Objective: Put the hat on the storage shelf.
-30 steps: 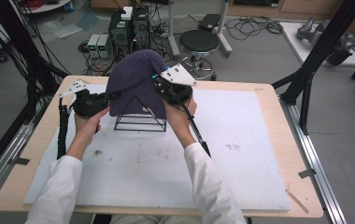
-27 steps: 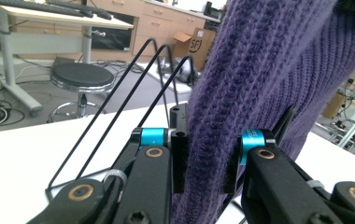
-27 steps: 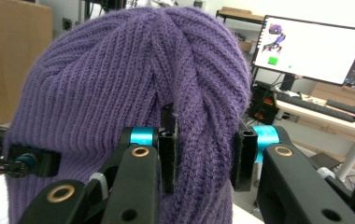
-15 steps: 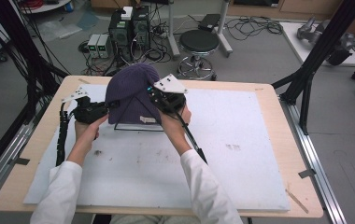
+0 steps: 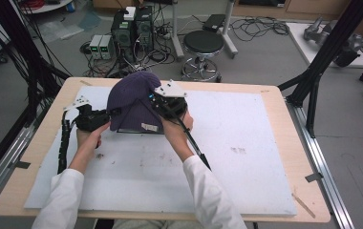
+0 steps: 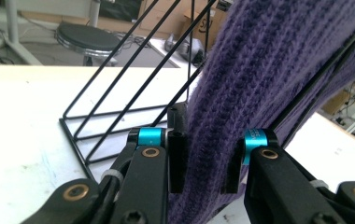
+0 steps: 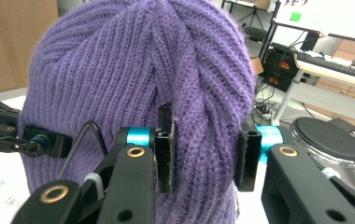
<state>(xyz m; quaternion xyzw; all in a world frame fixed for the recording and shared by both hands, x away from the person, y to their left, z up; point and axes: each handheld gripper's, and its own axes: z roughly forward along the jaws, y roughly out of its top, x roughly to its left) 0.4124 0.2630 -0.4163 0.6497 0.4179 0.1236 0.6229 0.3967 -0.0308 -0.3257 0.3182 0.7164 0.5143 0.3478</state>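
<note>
The left gripper (image 6: pixel 199 163) pinches a fold of the purple knit hat (image 6: pixel 259 84) between its jaws, down near the fabric's lower edge, with the black wire stand (image 6: pixel 119 93) just behind it. The right gripper (image 7: pixel 203 149) likewise has its jaws pressed onto a ridge of the hat's knit on the opposite side, and the left one shows beyond the hat at the far left of the right gripper view. From the high view, the hat (image 5: pixel 132 100) sits draped over the stand, whose base frame (image 5: pixel 136 130) peeks out under the hem toward the person, at the far left part of the white worktop (image 5: pixel 246 157).

As for progress, the hat looks largely pulled down over the stand: its crown is rounded out on top and the sides hang low. What seems left is tugging the hem the last bit down and letting go on both sides. Whether the hem already reaches the base all round is hard to judge, since hands and grippers cover its flanks.
</note>
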